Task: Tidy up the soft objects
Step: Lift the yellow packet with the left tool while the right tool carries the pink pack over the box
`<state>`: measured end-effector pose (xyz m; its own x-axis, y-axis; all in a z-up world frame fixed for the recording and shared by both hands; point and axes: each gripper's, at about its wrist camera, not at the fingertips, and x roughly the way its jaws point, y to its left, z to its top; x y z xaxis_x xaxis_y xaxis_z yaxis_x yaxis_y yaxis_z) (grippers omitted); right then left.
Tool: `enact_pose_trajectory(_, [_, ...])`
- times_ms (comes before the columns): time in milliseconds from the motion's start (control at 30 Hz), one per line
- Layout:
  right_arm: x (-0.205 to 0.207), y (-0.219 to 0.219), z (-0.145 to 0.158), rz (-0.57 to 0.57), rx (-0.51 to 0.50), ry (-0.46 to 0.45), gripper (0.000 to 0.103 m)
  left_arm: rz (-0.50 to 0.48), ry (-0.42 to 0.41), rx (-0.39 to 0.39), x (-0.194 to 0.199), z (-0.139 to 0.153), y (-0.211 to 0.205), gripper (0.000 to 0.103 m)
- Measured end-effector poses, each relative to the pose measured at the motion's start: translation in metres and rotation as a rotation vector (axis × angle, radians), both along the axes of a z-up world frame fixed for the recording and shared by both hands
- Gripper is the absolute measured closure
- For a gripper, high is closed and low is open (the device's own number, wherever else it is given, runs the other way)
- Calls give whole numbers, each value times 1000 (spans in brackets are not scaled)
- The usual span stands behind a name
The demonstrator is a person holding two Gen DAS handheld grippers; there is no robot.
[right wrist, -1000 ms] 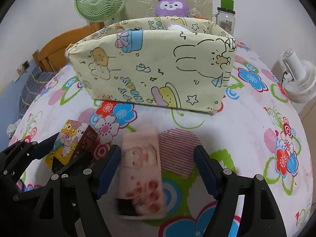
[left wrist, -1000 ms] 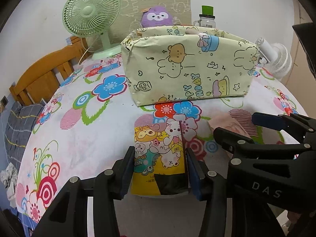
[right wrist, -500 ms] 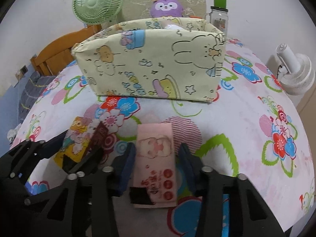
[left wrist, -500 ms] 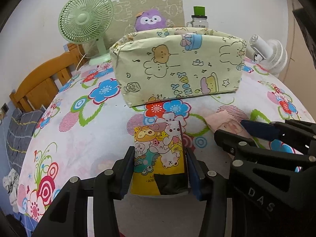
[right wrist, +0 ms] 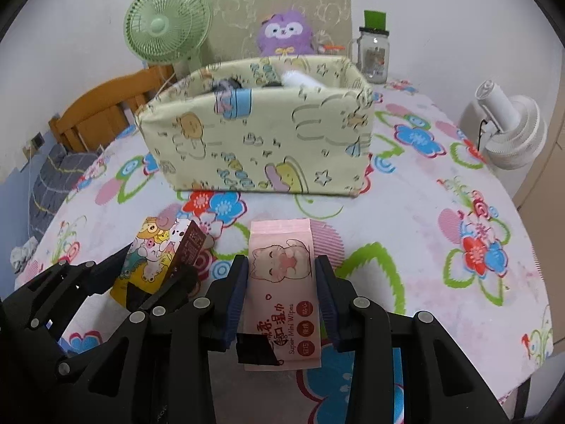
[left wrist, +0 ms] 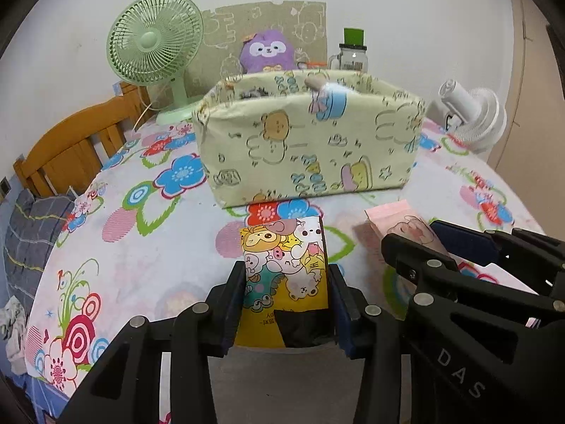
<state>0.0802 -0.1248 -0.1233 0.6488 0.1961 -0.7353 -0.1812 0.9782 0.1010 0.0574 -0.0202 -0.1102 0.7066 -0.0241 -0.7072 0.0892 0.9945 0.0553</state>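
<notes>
My left gripper (left wrist: 286, 296) is shut on a yellow cartoon-print tissue pack (left wrist: 284, 275) and holds it above the table; the pack also shows in the right wrist view (right wrist: 160, 251). My right gripper (right wrist: 281, 289) is shut on a pink mini wipes pack (right wrist: 282, 282) with a cat drawing, lifted above the table; it also shows in the left wrist view (left wrist: 406, 228). A pale yellow cartoon-print fabric bin (left wrist: 310, 141) (right wrist: 261, 134) stands ahead of both grippers and holds a few soft items, partly hidden by its wall.
A flowered tablecloth (right wrist: 441, 240) covers the round table. Behind the bin stand a green fan (left wrist: 155, 46), a purple plush (left wrist: 266, 51) and a glass jar with a green lid (left wrist: 351, 54). A white fan (right wrist: 508, 134) lies at the right edge. A wooden chair (left wrist: 70, 148) is at left.
My right gripper closed on the pink wipes pack and lifted it. Both grippers rose and drew back from the bin, so its inside now shows.
</notes>
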Motion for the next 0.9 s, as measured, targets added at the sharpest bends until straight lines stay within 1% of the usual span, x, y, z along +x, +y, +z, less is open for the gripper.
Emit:
enact_pose_trajectory(333, [-13,-9,37,-22,22,-76,62,-5,-56,-28,-8,36,-6,58])
enact_pose_trajectory(467, [-18,-10,52,-36,9,-101,62,-1,-79,-24,-12,48,-8,58])
enact_pose_trajectory(667, [-26,-14,74,-38,19,-137,62,-1,-116,-23,-19,71,-10,58])
enact_pose_trajectory(900, [-34,-17,104,-52,10,-185,62,-14,-166,-36,-25,98,-12,58])
